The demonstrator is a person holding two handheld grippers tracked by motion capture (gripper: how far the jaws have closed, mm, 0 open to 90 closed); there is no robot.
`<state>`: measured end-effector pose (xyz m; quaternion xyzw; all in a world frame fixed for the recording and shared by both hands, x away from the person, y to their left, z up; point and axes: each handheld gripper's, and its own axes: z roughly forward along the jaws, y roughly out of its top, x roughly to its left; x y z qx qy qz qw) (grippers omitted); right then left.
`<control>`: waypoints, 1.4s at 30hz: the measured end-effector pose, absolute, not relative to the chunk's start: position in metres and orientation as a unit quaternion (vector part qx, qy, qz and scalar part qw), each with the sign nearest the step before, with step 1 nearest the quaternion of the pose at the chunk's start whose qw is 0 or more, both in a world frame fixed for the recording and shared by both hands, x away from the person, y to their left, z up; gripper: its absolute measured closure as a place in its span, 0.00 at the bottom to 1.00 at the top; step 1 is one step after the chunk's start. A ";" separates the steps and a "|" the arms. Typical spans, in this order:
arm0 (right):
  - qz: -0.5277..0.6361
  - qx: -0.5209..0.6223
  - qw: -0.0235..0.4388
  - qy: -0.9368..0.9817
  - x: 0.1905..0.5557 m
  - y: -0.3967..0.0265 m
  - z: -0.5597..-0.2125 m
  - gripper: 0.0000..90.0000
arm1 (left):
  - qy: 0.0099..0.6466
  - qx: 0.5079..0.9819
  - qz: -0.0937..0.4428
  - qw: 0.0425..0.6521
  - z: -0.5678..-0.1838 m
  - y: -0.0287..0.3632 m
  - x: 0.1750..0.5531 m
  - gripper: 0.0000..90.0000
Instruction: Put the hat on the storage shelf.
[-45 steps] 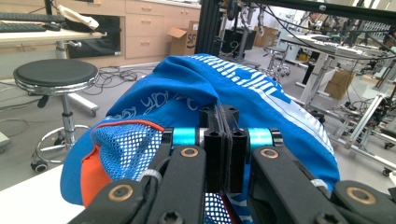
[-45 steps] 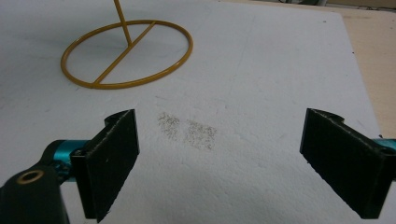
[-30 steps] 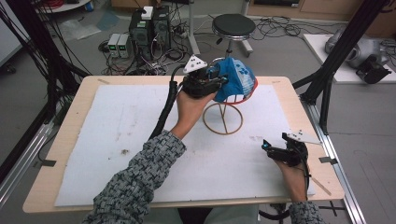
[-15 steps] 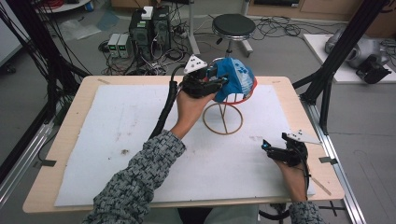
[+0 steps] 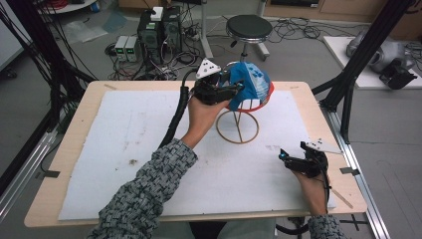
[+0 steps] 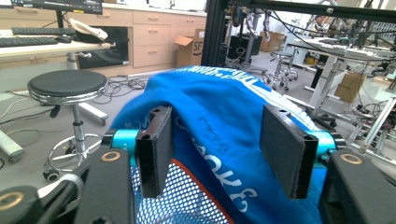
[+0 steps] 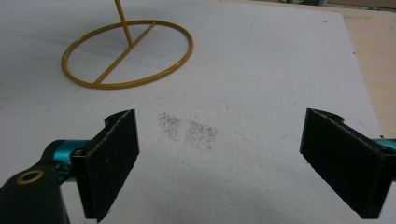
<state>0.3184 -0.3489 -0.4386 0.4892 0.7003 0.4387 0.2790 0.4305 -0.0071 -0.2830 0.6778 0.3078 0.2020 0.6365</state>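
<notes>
A blue cap with a mesh back and an orange edge sits on top of a gold wire stand at the back middle of the table. My left gripper is up at the cap's near side. In the left gripper view its jaws stand partly apart with a bunched fold of the blue cap between them, so the left gripper is shut on it. My right gripper rests low at the front right, open; the right gripper has bare white mat between its jaws, and the stand's ring base lies ahead.
A white mat covers the wooden table. Faint grey smudges mark the mat near the right gripper. A black stool, electronics boxes and cables lie on the floor beyond the far edge. Black frame posts stand at the right.
</notes>
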 end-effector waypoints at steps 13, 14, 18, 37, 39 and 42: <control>0.439 0.489 0.280 0.700 0.319 -0.349 -0.439 0.12 | 0.312 0.676 0.211 0.634 -0.281 -0.002 0.432 0.44; 0.438 0.488 0.280 0.701 0.319 -0.349 -0.439 0.12 | 0.312 0.675 0.212 0.634 -0.280 -0.001 0.432 0.44; 0.439 0.489 0.279 0.701 0.318 -0.349 -0.439 0.12 | 0.306 0.673 0.215 0.638 -0.274 0.005 0.427 0.43; 0.438 0.485 0.283 0.702 0.320 -0.346 -0.438 0.12 | 0.295 0.693 0.261 0.603 -0.263 0.075 0.397 0.40; 0.437 0.486 0.283 0.702 0.320 -0.346 -0.438 0.12 | 0.296 0.694 0.269 0.599 -0.264 0.083 0.394 0.39; 0.438 0.485 0.284 0.702 0.321 -0.345 -0.438 0.12 | 0.299 0.695 0.273 0.594 -0.268 0.095 0.390 0.39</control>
